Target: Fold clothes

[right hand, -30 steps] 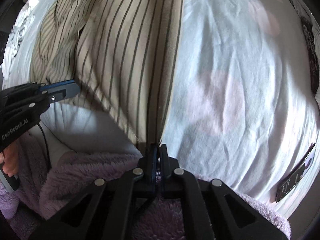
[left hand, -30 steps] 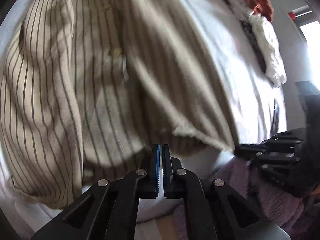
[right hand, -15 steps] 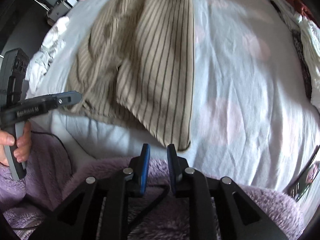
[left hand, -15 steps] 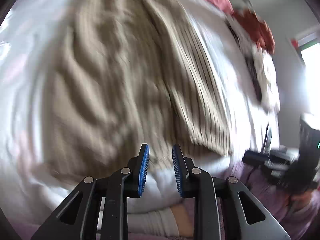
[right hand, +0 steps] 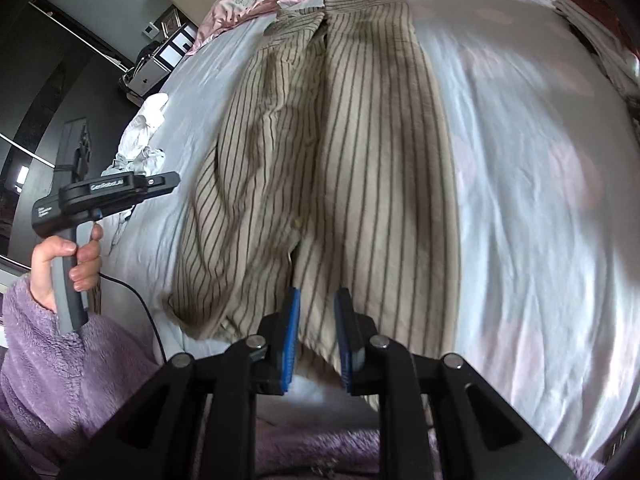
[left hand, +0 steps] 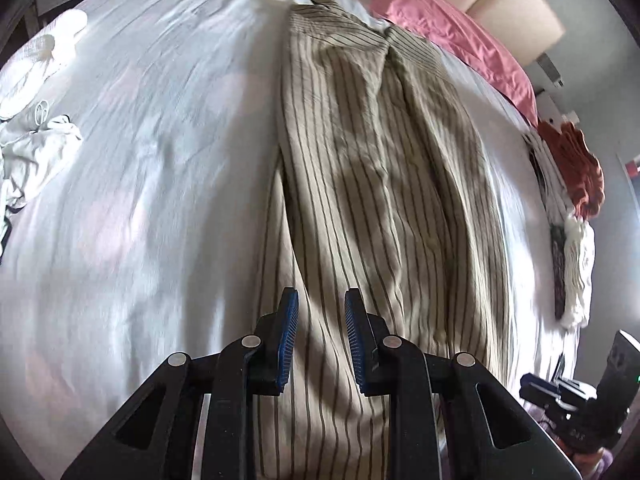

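Note:
A beige shirt with dark stripes (left hand: pixel 380 184) lies folded lengthwise on the white bed sheet (left hand: pixel 152 168), collar at the far end. My left gripper (left hand: pixel 321 295) hovers open above the shirt's near hem with nothing between its blue pads. In the right wrist view the same shirt (right hand: pixel 360 152) runs away from me, and my right gripper (right hand: pixel 319 295) is open over its near hem, holding nothing. The left gripper (right hand: pixel 160 182) also shows there at the left, held up by a hand (right hand: pixel 60 256), clear of the cloth.
Pink pillows (left hand: pixel 448 28) lie at the head of the bed. Crumpled white clothes (left hand: pixel 32 140) sit at the left edge. A pile with rust and white garments (left hand: pixel 576 184) lies along the right edge. A purple fleece sleeve (right hand: pixel 60 376) is close below.
Both grippers were shut on the shirt's hem a second ago. They have let go and opened, and both have lifted back. The shirt now lies flat on the bed.

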Demonstrator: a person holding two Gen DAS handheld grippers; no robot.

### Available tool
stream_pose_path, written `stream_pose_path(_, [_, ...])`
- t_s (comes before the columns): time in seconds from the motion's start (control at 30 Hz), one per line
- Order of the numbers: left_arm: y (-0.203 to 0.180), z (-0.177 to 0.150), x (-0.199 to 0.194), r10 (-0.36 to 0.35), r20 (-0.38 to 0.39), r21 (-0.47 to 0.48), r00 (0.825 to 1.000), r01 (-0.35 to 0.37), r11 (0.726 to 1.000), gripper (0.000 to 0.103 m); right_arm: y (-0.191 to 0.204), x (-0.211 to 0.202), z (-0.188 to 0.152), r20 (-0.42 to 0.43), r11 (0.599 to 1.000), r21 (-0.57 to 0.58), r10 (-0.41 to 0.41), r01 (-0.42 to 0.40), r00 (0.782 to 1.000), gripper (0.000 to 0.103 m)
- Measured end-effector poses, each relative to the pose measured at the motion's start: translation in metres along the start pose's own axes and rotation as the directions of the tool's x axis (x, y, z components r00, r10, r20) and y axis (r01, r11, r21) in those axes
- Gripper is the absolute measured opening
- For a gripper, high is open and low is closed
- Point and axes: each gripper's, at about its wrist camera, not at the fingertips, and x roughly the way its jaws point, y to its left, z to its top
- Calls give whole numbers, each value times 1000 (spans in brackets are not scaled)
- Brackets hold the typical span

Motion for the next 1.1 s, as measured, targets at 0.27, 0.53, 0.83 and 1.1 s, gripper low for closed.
stream_pose_path(0.27, [25,65,15,88,39,-4,995,-87,996,26,18,43,88,-33,998,-33,49,-50,998,18])
stream_pose_path(0.53, [80,108,14,213,155,-108,965,-198,974,34,41,78,235,-22,983,-149,-115,111,993,25])
stream_pose_path(0.83, [112,126,45,250,129,-124,960,-234,964,34,60,159,399,-8,966,-189,-181,176,983,32])
stream_pose_path(1.1, [130,125,54,191,123,-128,974,-175,976,34,73,229,478,-97,881,-397,-318,256,943,36])
